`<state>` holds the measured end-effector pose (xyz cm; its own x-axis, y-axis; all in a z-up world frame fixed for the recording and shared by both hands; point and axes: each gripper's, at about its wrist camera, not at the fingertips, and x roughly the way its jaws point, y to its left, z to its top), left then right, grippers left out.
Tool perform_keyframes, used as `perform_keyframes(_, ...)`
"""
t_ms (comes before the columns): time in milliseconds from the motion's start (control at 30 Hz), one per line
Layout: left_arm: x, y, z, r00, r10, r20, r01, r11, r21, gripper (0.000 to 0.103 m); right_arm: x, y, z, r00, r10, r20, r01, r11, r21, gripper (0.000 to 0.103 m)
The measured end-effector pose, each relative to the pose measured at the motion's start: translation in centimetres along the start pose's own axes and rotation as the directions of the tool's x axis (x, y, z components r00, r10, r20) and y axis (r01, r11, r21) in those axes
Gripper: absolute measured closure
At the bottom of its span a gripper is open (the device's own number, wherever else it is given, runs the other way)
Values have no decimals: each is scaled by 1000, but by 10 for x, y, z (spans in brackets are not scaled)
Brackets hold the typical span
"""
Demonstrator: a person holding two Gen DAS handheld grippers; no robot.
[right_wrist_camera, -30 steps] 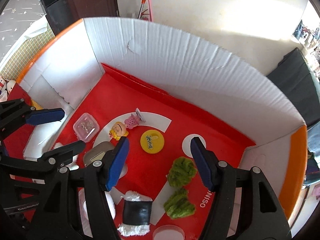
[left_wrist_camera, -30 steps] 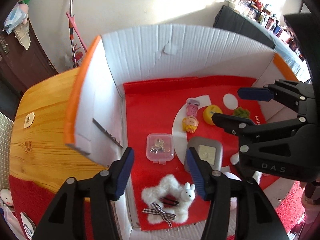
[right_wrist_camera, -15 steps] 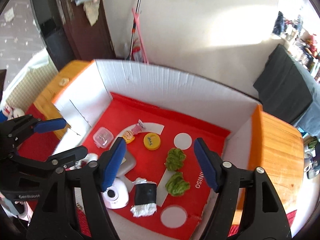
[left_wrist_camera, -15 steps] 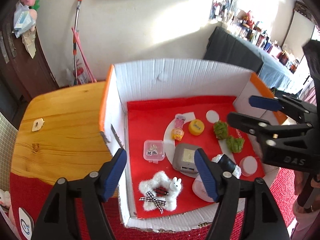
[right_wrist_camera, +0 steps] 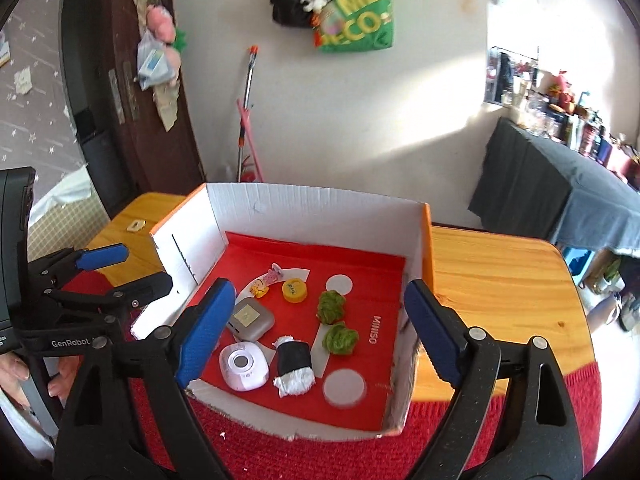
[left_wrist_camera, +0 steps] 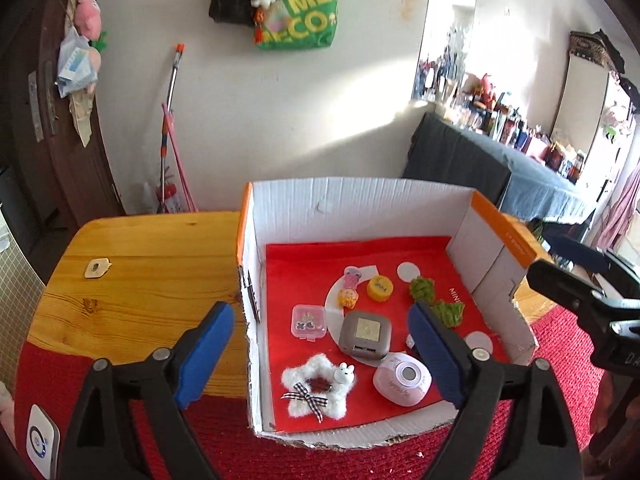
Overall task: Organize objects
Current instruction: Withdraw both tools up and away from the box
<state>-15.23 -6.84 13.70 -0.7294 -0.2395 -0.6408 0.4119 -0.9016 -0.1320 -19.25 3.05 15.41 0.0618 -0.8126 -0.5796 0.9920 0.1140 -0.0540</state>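
The box (left_wrist_camera: 360, 208), white-walled with orange edges and a red floor, sits on a wooden table (left_wrist_camera: 152, 264) with its near edge over a red mat (left_wrist_camera: 360, 464); in the left view its side walls run from 6 towards 12 o'clock, while in the right view they lean towards 1 o'clock; inside, the star (left_wrist_camera: 318, 386) lies at 7 o'clock of the floor with its bow at the near side; the grey case (left_wrist_camera: 365, 334) sits at centre, its slotted end towards 6 o'clock; the pink gadget (left_wrist_camera: 402, 378) lies just at 5 o'clock of the case; the clear box (left_wrist_camera: 308, 322) is at 9 o'clock of the case; two figures (left_wrist_camera: 349, 290), end to end, run towards 12 o'clock beside the yellow cap (left_wrist_camera: 380, 289); two green tufts (right_wrist_camera: 336, 322) lie towards 3 o'clock; the black roll (right_wrist_camera: 294, 364) lies with its long axis from 6 to 12 o'clock, white end nearest; the left gripper (left_wrist_camera: 320, 356) and right gripper (right_wrist_camera: 316, 332) both hang above the near edge with jaws wide and opening, gripping nothing; against a second ago both have drawn back and up from inside the box, so its whole outline and the wall's green bag (left_wrist_camera: 298, 12) now show, and both jaws stand far wider apart.
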Motion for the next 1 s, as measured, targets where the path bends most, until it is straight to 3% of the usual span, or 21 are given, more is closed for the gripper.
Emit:
perform_keyframes(33, -2, -1, -1, 1000, 3, 11, -3, 1000, -1, 11, -4, 0, -4, 1000, -8, 15, 8, 1000, 5, 6)
perform_keyframes(200, -11, -8, -13, 997, 32, 75, -33, 999, 15, 2, -13, 0, -18, 996, -45, 72, 43, 999, 29, 5)
perform_keyframes(467, -6, -7, -38, 990, 76, 118, -76, 997, -9, 0, 13, -5, -49, 993, -96, 65, 92, 994, 66, 3)
perform_keyframes(1000, 41, -9, -68, 981, 169, 90, -167, 985, -33, 0, 59, -1, -76, 984, -177, -3, 176, 983, 45, 3)
